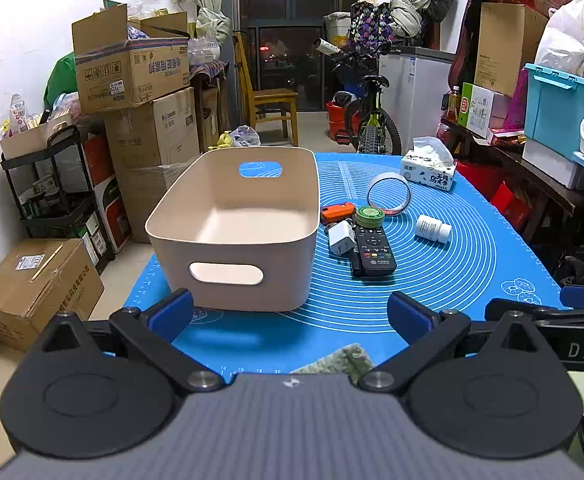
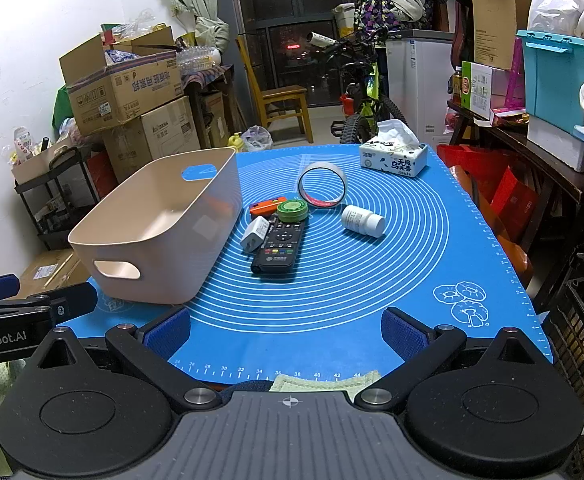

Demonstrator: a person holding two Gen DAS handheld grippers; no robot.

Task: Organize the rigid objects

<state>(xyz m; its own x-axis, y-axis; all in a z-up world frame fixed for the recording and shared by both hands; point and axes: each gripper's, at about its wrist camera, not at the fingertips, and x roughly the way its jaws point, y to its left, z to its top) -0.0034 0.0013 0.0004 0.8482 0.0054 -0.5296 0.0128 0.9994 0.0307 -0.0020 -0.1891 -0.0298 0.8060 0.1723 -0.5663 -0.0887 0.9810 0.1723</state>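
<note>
An empty beige bin (image 1: pixel 235 240) (image 2: pixel 139 240) stands on the left of the blue mat (image 1: pixel 432 288) (image 2: pixel 332 312). Right of it lie a black remote (image 1: pixel 374 252) (image 2: pixel 279 246), a white charger (image 1: pixel 340 238) (image 2: pixel 253 238), an orange box (image 1: pixel 336 211) (image 2: pixel 265 206), a green round tin (image 1: pixel 369 216) (image 2: pixel 292 210), a tape ring (image 1: pixel 388 198) (image 2: pixel 323 189) and a white pill bottle (image 1: pixel 432 229) (image 2: pixel 362 221). My left gripper (image 1: pixel 289 316) is open and empty in front of the bin. My right gripper (image 2: pixel 285 332) is open and empty at the mat's near edge.
A tissue box (image 1: pixel 428 168) (image 2: pixel 394 158) sits at the mat's far right corner. Cardboard boxes (image 1: pixel 131 72) and a black cart (image 1: pixel 51 184) stand left; a bicycle (image 1: pixel 368 112), a chair (image 1: pixel 267 100) and loaded shelves (image 1: pixel 552 132) lie beyond.
</note>
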